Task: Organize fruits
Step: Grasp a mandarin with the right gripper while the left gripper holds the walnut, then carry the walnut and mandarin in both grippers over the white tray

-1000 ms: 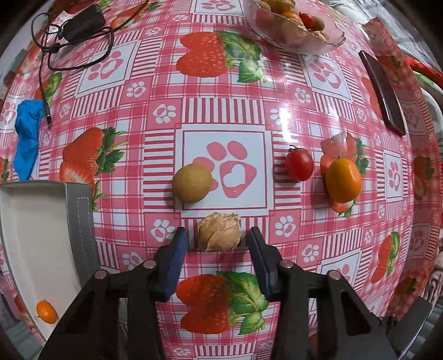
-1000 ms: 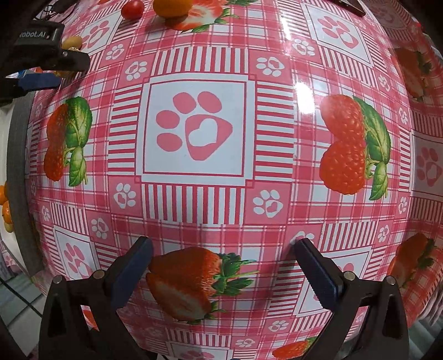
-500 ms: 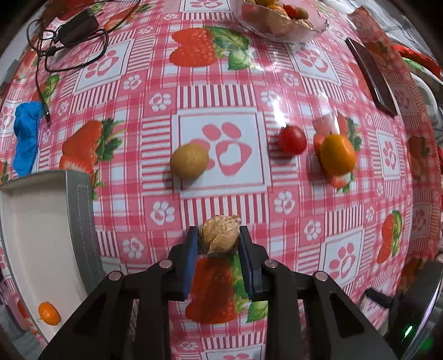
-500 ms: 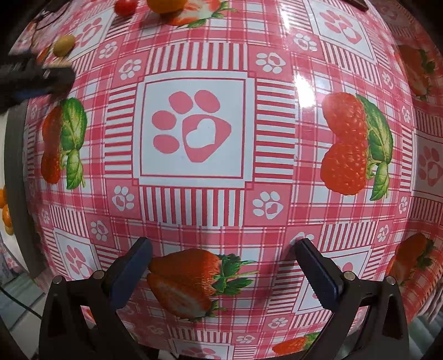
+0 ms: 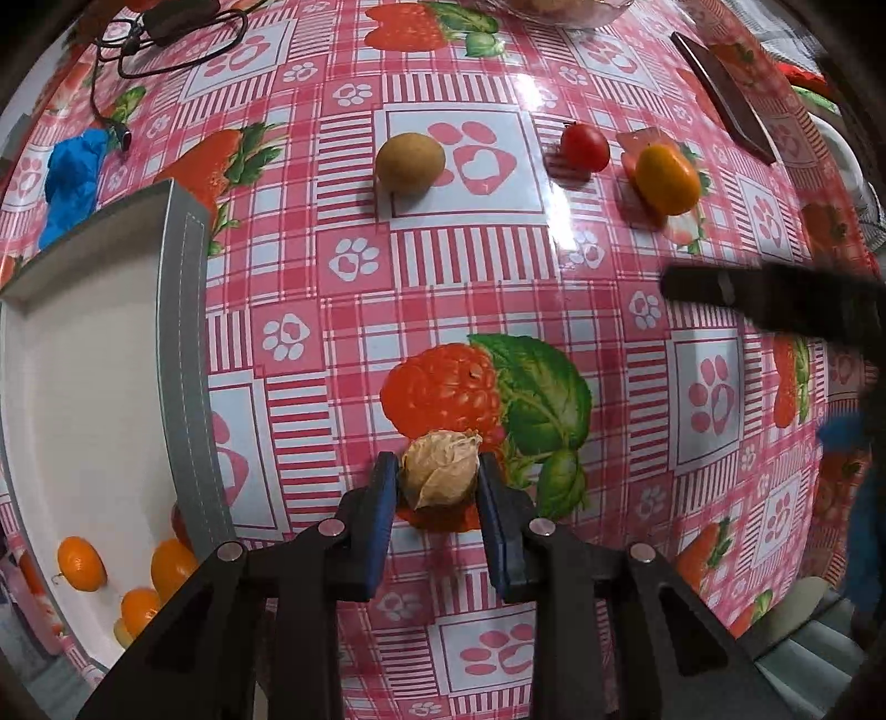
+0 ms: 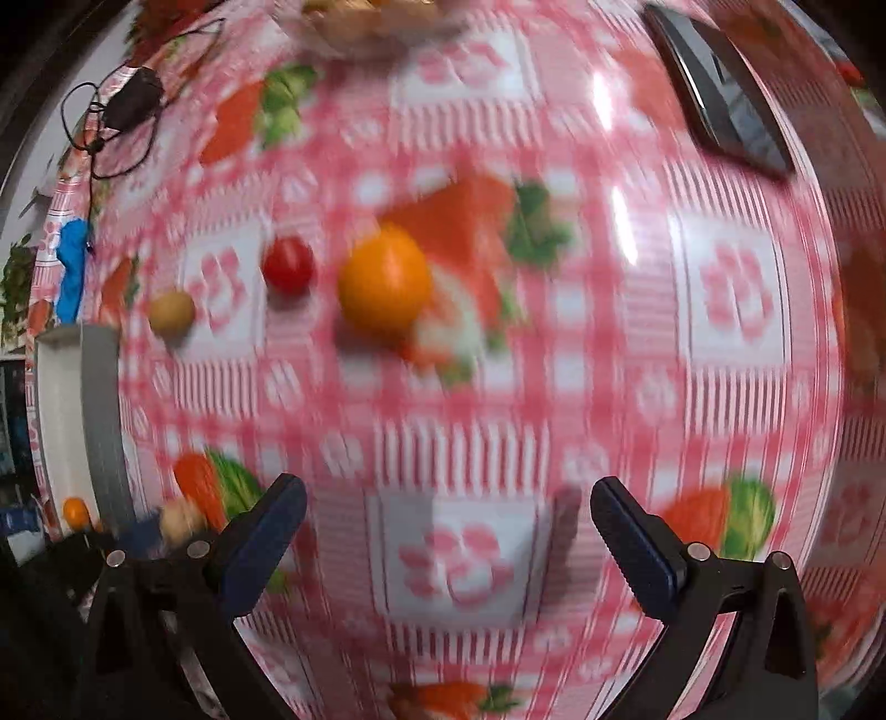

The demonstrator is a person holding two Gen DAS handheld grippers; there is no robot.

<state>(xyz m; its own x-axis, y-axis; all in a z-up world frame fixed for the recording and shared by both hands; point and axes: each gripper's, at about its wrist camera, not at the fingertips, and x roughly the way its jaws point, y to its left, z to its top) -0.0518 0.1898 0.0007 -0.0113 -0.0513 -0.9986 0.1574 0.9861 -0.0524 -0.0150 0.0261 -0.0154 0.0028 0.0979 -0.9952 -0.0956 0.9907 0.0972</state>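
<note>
My left gripper is shut on a tan wrinkled walnut and holds it above the strawberry tablecloth, right of the white tray. The tray holds several small orange fruits. On the cloth lie a brown round fruit, a red cherry tomato and an orange. My right gripper is open and empty; its view is blurred and faces the orange, the tomato and the brown fruit.
A glass bowl of fruit stands at the far edge. A dark phone lies far right, a black cable with adapter far left, a blue cloth behind the tray. The right gripper's arm shows at right.
My left gripper closed on the walnut, lifted it and drew it back toward the tray side. My right gripper swung forward fast toward the orange, still open.
</note>
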